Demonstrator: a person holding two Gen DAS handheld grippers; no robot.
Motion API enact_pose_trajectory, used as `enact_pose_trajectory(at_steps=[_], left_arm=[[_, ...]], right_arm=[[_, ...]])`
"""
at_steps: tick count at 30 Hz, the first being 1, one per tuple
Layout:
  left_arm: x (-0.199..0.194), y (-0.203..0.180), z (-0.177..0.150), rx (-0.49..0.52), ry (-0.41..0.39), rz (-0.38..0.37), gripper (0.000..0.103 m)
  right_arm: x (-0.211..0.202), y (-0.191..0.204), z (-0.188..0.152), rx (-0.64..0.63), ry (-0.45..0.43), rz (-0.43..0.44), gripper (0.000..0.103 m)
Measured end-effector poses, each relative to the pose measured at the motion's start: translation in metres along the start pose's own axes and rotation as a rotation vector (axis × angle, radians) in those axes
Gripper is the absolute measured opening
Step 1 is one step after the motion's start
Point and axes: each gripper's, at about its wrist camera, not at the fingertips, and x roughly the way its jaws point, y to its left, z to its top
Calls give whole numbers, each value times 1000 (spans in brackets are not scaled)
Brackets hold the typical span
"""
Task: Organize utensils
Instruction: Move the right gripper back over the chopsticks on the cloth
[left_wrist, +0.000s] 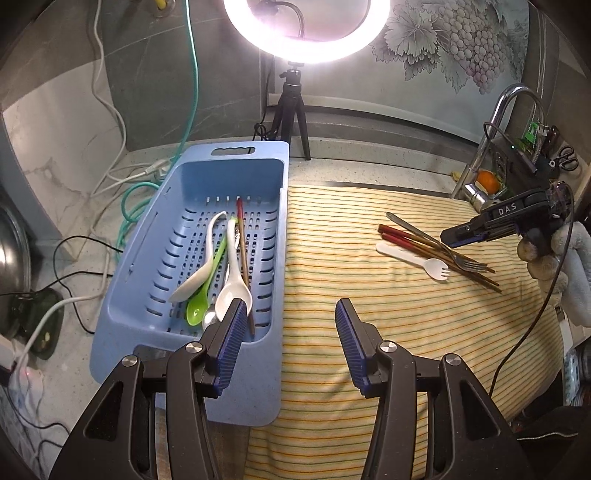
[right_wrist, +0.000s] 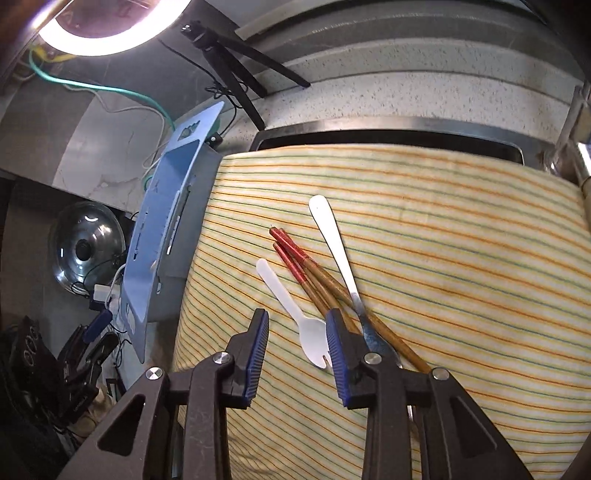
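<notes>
Lying on the striped cloth (right_wrist: 443, 229): one metal fork (right_wrist: 334, 236), one white spork (right_wrist: 295, 310), several chopsticks (right_wrist: 295, 258). Tilted down, right gripper (right_wrist: 297, 332) parted around the spork head, gripping nothing. At nine o'clock, left gripper (left_wrist: 288, 317) released, empty, beside the blue basket (left_wrist: 155, 229).

Basket (left_wrist: 192, 236) left of cloth (left_wrist: 369, 295), probably touching

A home kitchen: a speckled stone worktop (left_wrist: 369, 155) with a curved chrome sink tap (left_wrist: 513, 99), a steel pot lid (right_wrist: 86, 247) and a grape-patterned wall tile (left_wrist: 461, 40).

blue slotted basket (left_wrist: 147, 280), cloth (left_wrist: 369, 295) cream w/ orange+green stripes, white spork (right_wrist: 295, 314), chopsticks (right_wrist: 306, 273) brown w/ red ends, green spoon (left_wrist: 201, 299)
</notes>
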Motion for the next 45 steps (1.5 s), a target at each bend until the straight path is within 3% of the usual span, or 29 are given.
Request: enact_pose_trajectory(at_steps=[21, 30, 36, 41, 45], left_arm=[[9, -7, 2, 28, 25, -22, 49], [14, -9, 1, 36, 43, -35, 49], [16, -11, 2, 47, 44, -50, 49], [14, -13, 0, 55, 42, -54, 49], [14, -11, -1, 52, 48, -55, 49]], right_arm=[[1, -23, -2, 17, 10, -109, 29], [-6, -19, -13, 5, 12, -38, 28], [4, -14, -17, -44, 28, -106, 28], [11, -20, -18, -24, 59, -97, 28], [15, -13, -24, -25, 107, -33, 28]])
